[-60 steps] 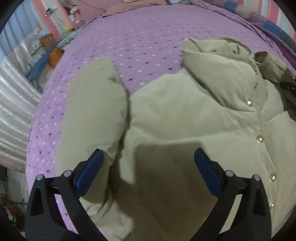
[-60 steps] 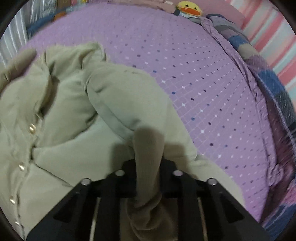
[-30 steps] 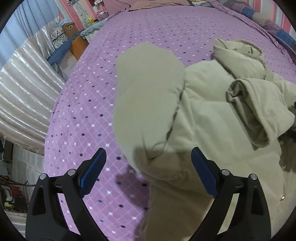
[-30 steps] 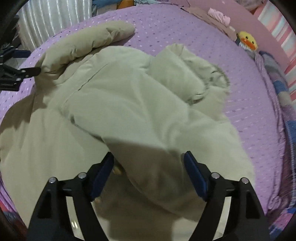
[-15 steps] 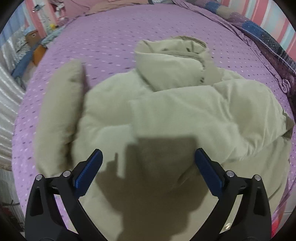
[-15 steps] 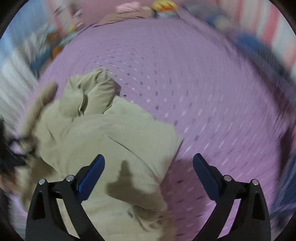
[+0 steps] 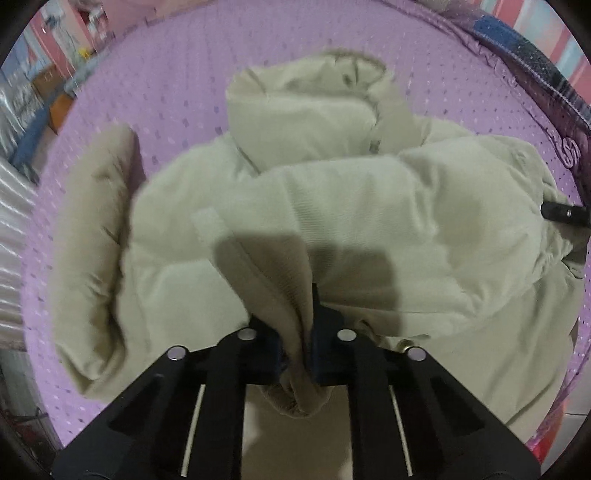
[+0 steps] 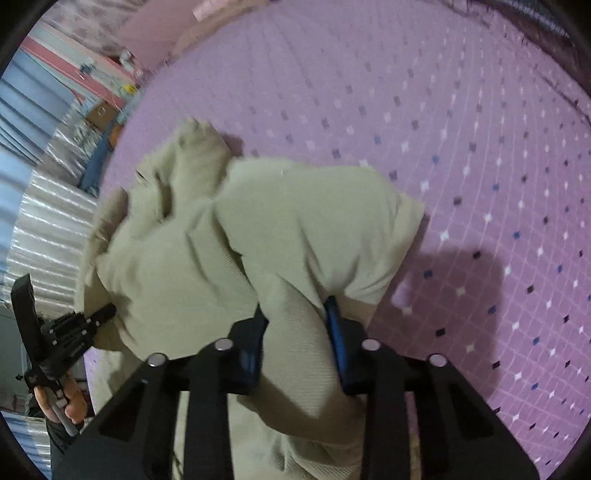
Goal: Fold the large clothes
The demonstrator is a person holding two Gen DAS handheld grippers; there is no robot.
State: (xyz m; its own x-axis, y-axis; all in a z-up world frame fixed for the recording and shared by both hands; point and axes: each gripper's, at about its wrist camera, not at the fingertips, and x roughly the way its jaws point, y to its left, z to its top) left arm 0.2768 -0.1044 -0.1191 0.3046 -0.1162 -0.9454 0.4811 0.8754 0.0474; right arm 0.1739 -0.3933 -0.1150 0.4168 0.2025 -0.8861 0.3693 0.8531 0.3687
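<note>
Puffy khaki jacket (image 7: 369, 206), seemingly ribbed hem

bed cover: purple, diamond-dotted (image 8: 461, 155) | wall: pink-striped (image 7: 535, 22) | curtain: silvery, pleated (image 8: 48, 218) | box: cardboard (image 8: 99, 114)

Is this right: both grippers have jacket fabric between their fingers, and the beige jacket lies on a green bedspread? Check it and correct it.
One thing is wrong: the bedspread is purple with small diamonds, not green, as the right wrist view shows. The rest holds: the beige jacket lies on it, the left gripper is shut on a fold, and the right gripper is closing with fabric between its fingers.
</note>
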